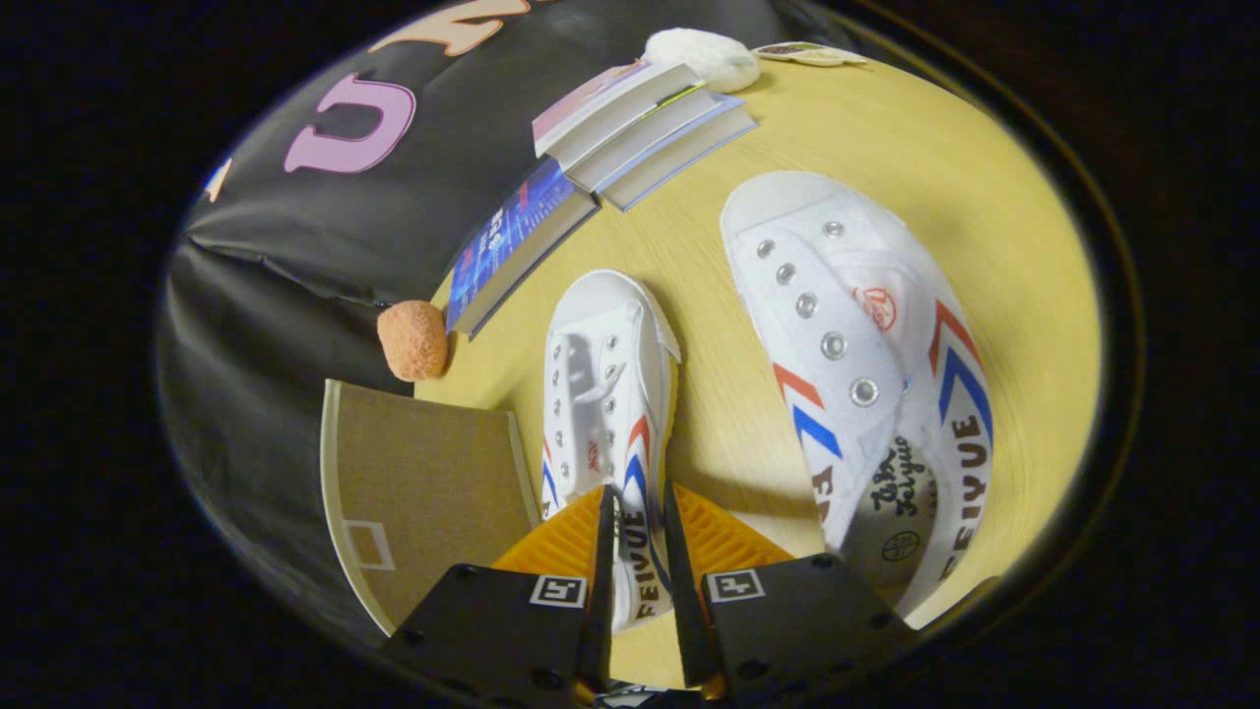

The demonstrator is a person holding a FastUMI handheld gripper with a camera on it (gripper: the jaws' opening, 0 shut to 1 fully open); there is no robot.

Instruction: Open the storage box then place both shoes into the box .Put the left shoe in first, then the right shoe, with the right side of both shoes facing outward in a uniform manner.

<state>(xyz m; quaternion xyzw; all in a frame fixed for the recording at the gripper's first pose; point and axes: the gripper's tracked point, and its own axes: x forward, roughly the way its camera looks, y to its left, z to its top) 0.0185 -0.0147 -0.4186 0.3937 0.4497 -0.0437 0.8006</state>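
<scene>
- Fingers of my hand-held gripper clamp the smaller-looking shoe by its heel wall, so it can be lifted.
- Storage box lies just left, flap open.
- Other shoe waits to the right on the surface.

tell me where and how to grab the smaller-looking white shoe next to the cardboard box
Grip the white shoe by its heel-end side wall, coming from above and behind the heel. The gripper already straddles that wall, one finger inside the opening and one outside; whether they press is unclear. The wall is thin and upright, so it fits the narrow gap. The cardboard box crowds one flank.
</scene>
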